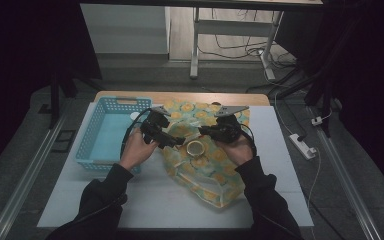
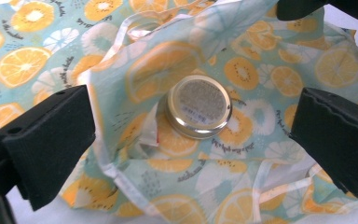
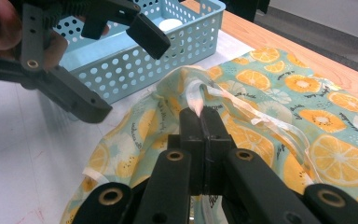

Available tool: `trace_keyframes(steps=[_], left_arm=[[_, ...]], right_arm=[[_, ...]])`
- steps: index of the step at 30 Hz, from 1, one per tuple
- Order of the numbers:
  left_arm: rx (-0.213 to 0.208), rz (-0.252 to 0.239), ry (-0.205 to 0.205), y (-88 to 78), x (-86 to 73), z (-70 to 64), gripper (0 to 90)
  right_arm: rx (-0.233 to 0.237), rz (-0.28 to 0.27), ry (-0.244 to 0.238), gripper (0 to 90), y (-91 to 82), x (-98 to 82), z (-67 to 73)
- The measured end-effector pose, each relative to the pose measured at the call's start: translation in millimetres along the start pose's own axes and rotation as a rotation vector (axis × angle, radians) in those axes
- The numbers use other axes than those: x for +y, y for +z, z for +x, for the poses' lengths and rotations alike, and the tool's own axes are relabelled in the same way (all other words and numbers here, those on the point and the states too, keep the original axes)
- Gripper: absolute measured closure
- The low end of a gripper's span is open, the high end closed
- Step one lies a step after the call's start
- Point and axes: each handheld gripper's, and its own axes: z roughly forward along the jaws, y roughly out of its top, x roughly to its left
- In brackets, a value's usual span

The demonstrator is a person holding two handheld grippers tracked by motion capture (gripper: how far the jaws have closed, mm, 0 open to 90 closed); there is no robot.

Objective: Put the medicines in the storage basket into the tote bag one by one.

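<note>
While the gold-lidded jar (image 2: 199,107) lies inside the mouth of the citrus-print bag (image 2: 242,60), it sits centred between your left claw's (image 2: 193,144) wide-open jaws, touching neither. Your right claw (image 3: 201,116) is pinched closed on the bag's rim, lifting it. The blue basket (image 1: 96,131) stands just left on the desk (image 1: 150,195).

Thin printed cloth bag (image 2: 261,70), shiny metal lid (image 2: 199,106), perforated plastic basket (image 3: 158,60).
</note>
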Motion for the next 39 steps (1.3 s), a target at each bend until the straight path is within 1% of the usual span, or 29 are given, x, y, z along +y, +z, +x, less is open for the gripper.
trace_keyframes(steps=[4, 8, 10, 17, 19, 23, 26, 29, 30, 31, 37, 39], left_arm=[[0.007, -0.014, -0.006, -6.5, -3.1, 4.5, 0.0], [0.003, -0.025, -0.021, -12.8, -7.1, 10.1, 0.0], [-0.007, -0.035, -0.031, -15.7, -10.3, 13.3, 0.0], [0.024, -0.044, -0.054, -27.4, -19.8, 24.7, 0.0], [0.03, -0.039, -0.058, -31.3, -22.4, 28.1, 0.0], [0.056, -0.023, -0.058, -39.0, -26.8, 34.2, 0.0], [0.071, -0.028, -0.065, -45.0, -29.1, 39.2, 0.0], [0.103, -0.028, -0.063, -50.5, -31.1, 45.0, 0.0], [0.123, -0.026, -0.062, -52.2, -31.9, 46.9, 0.0], [0.133, -0.024, -0.059, -53.2, -32.5, 48.3, 0.0], [0.168, -0.033, -0.089, -58.6, -37.9, 60.3, 0.0], [0.185, -0.028, -0.1, -59.4, -39.3, 64.9, 0.0]], right_arm=[[0.001, 0.001, -0.001, 90.0, 0.2, 0.1, 0.3], [0.002, 0.0, 0.001, 90.0, 0.6, -0.1, 0.4], [0.002, -0.001, 0.001, 90.0, 0.3, -0.1, 0.1], [-0.001, -0.001, 0.0, 90.0, -0.6, -0.1, -0.5], [-0.001, 0.0, 0.001, 90.0, -0.5, -0.2, -0.6], [0.002, 0.002, 0.001, 90.0, 0.2, -0.1, -0.1], [0.001, 0.002, 0.0, 90.0, -0.2, 0.0, -0.3], [0.0, 0.0, 0.001, 90.0, -0.8, 0.0, -0.7], [0.0, -0.001, 0.002, 90.0, -0.8, 0.0, -0.7], [0.0, -0.001, 0.004, 90.0, -1.0, 0.0, -0.7], [0.0, -0.002, 0.0, 90.0, -0.6, 0.1, -0.3], [0.0, 0.0, -0.001, 90.0, -0.7, 0.2, -0.3]])
